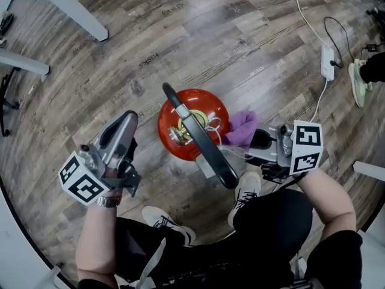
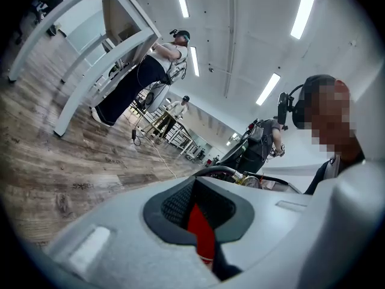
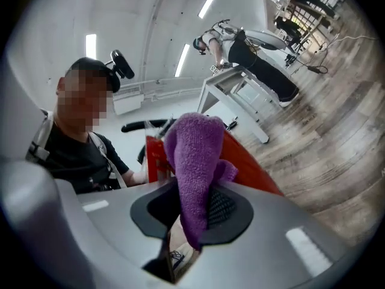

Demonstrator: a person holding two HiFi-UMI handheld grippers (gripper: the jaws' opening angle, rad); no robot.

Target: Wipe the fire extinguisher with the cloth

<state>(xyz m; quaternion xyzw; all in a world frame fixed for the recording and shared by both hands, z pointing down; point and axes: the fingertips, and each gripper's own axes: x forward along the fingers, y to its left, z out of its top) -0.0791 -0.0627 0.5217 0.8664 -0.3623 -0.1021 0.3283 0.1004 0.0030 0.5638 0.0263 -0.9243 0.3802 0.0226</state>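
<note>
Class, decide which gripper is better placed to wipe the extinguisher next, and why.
Right: the right gripper grips the purple cloth beside the red extinguisher; the left gripper is shut, empty, set apart.

We can't read any text with confidence. Faint dark stamps mark the wooden floor in the upper middle of the head view and the lower left of the left gripper view, but the letters are too blurred. The marker cubes carry only black-and-white square patterns.
</note>
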